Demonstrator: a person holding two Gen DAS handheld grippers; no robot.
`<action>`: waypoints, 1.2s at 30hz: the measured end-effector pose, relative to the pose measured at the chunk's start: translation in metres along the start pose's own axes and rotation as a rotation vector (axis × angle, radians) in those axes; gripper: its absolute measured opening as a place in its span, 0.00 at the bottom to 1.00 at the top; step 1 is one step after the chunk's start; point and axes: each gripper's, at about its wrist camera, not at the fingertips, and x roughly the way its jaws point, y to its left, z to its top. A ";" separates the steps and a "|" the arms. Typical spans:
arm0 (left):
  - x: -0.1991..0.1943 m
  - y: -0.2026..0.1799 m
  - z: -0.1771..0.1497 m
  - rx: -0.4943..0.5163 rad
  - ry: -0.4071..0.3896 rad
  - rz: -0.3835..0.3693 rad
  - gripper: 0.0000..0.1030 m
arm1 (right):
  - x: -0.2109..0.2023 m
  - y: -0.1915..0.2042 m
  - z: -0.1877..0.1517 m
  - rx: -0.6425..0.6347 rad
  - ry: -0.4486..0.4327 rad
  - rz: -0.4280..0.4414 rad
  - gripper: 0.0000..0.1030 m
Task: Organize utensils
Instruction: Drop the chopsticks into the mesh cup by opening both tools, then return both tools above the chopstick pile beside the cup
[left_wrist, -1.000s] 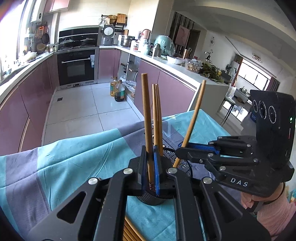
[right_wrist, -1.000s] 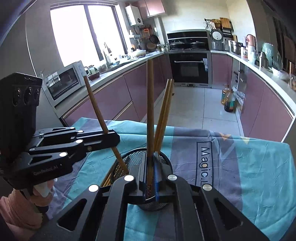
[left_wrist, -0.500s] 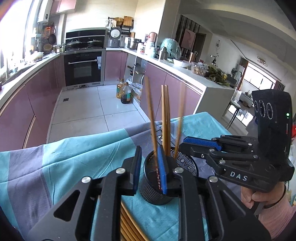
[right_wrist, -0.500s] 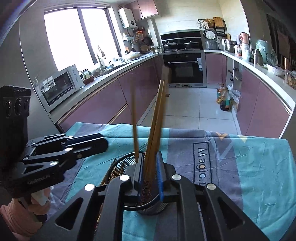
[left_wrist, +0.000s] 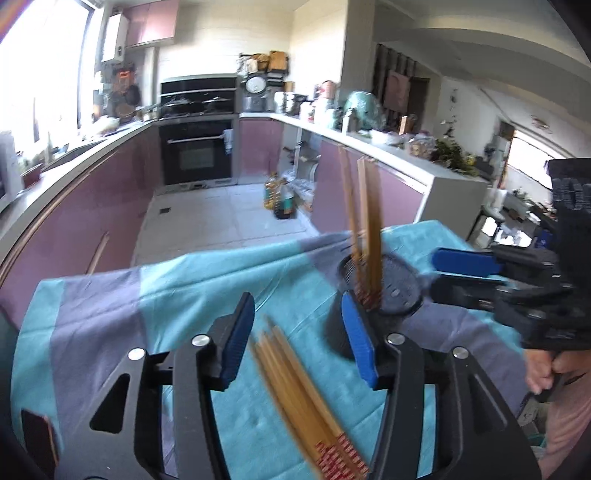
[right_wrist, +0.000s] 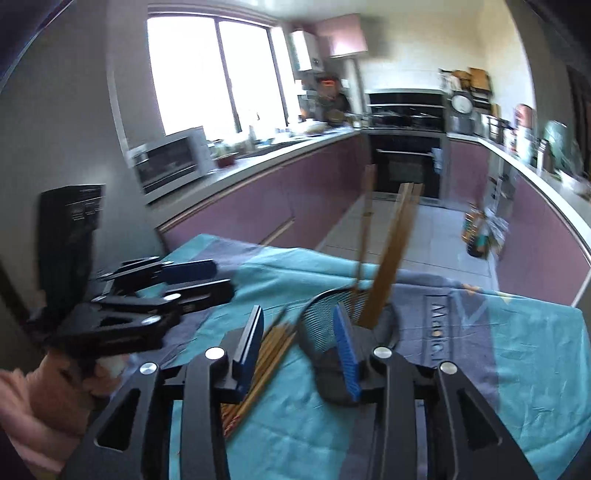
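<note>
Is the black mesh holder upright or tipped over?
Upright: the black mesh holder stands on the cloth, its open rim facing up, with wooden chopsticks standing inside.

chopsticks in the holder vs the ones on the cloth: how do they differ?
The chopsticks in the mesh holder stand nearly upright, leaning slightly; the loose chopsticks lie flat on the cloth. The standing ones are contained by the black mesh holder; the loose ones lie beside it in a rough bundle, uncontained. Both look like the same tan wood with red-patterned ends.

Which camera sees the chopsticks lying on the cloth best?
The left wrist view: the loose chopsticks lie between its open fingers, shown nearly full length with red printed ends. In the right wrist view they are partly hidden behind a blue finger pad.
</note>
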 end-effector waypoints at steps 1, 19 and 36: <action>-0.002 0.005 -0.007 -0.005 0.010 0.001 0.52 | 0.001 0.005 -0.004 -0.008 0.009 0.012 0.41; 0.027 0.033 -0.097 -0.063 0.238 0.062 0.53 | 0.066 0.017 -0.064 0.097 0.219 0.063 0.42; 0.049 0.027 -0.096 -0.063 0.285 0.067 0.52 | 0.086 0.019 -0.076 0.105 0.253 0.038 0.42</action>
